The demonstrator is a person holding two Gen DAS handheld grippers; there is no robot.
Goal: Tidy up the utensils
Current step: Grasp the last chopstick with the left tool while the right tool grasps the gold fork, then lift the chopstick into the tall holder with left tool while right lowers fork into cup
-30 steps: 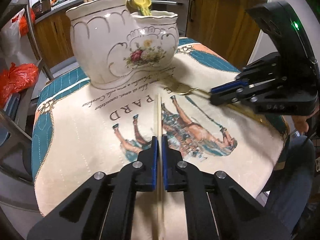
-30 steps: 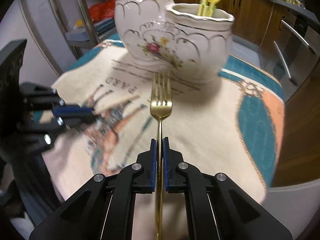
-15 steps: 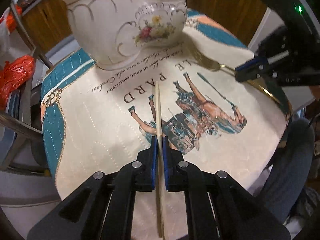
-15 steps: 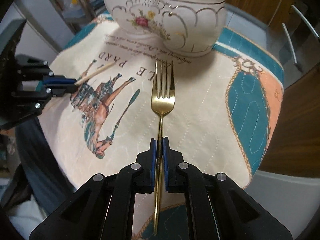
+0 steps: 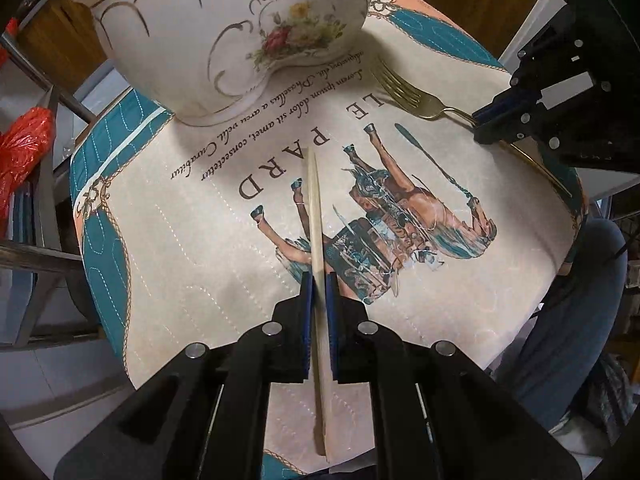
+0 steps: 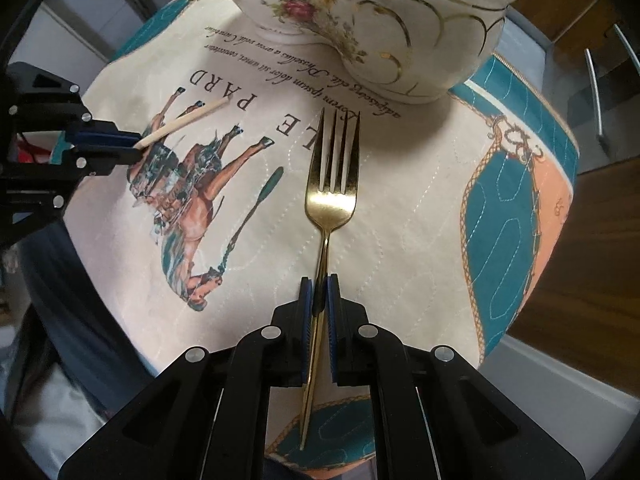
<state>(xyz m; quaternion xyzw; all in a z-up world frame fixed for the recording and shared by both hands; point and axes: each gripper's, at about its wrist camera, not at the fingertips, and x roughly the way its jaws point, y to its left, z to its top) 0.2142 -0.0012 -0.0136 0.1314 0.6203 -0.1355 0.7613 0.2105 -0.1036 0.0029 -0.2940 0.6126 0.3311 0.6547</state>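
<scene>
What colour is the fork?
Gold, polished all over; the fork shows best in the right wrist view.

Quilted table cover [image 5: 192, 264] lies beneath the claws — cream centre, teal and peach border, printed horse-and-carriage motif [image 5: 400, 216] ahead and right of the left claw, lettering beyond it. Red plastic bag [image 5: 22, 152] far left of the left claw, by a metal rack [image 5: 44, 184]. Wooden cabinet with bar handles [image 6: 596, 84] right of the right claw.
</scene>
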